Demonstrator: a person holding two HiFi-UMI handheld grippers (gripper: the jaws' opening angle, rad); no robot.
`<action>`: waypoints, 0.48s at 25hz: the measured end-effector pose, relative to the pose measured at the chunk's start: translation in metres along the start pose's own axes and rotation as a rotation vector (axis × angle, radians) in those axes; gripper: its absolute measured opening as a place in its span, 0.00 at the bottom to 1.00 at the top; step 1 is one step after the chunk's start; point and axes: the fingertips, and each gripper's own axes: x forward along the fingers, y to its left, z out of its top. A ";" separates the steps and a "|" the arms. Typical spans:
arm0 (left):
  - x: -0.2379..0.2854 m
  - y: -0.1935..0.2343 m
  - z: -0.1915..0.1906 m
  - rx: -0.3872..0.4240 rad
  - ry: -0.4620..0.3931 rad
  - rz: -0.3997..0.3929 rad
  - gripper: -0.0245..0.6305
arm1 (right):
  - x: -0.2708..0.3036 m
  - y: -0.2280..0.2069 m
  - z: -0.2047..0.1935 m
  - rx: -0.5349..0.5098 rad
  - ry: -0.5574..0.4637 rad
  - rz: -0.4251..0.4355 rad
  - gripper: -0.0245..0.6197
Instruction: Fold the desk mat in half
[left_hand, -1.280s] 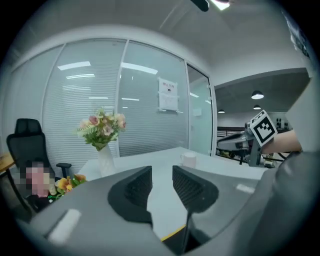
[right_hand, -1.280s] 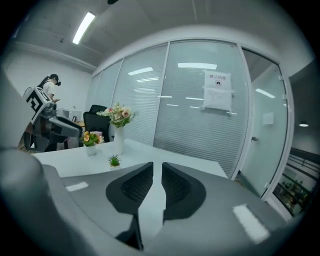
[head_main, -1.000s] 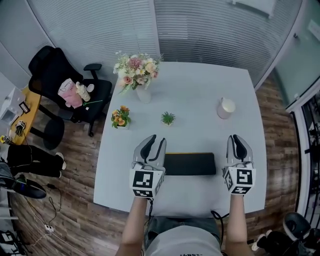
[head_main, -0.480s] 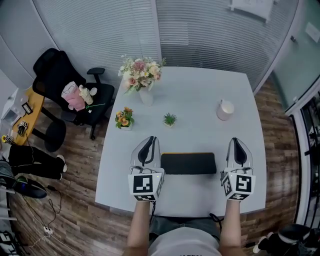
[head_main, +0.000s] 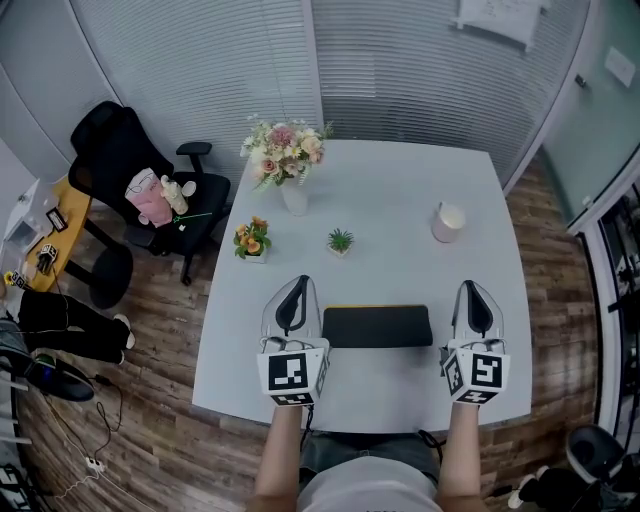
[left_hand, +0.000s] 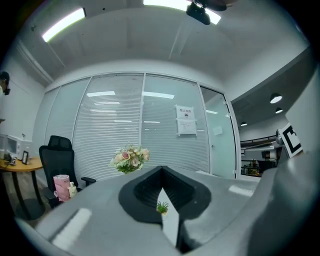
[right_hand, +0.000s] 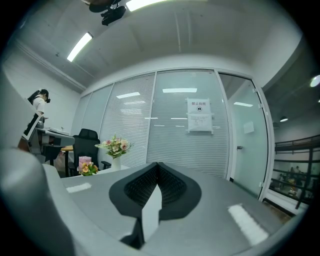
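On white tabletop (head_main: 400, 190), flat black mat (head_main: 377, 327)

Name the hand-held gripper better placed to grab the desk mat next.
Left, though only narrowly. The left hand-held gripper sits right beside the left end of the desk mat. The right hand-held gripper stands slightly farther from the other end. Both are shut and empty.

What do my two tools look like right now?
The left tool and right tool are pale grey shells tapering to a point, with black ribbed pads inside. Each carries a white cube with black square markers. Forearms are unsleeved; shirt is grey.
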 end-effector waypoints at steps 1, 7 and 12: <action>-0.001 0.000 0.001 -0.002 0.000 0.000 0.04 | -0.001 0.000 0.001 -0.001 -0.001 0.000 0.07; -0.007 0.001 0.000 -0.008 0.006 0.000 0.04 | -0.008 0.002 0.004 0.002 -0.008 -0.004 0.07; -0.014 0.000 0.000 -0.008 0.004 0.003 0.04 | -0.015 0.002 0.007 0.006 -0.018 -0.009 0.07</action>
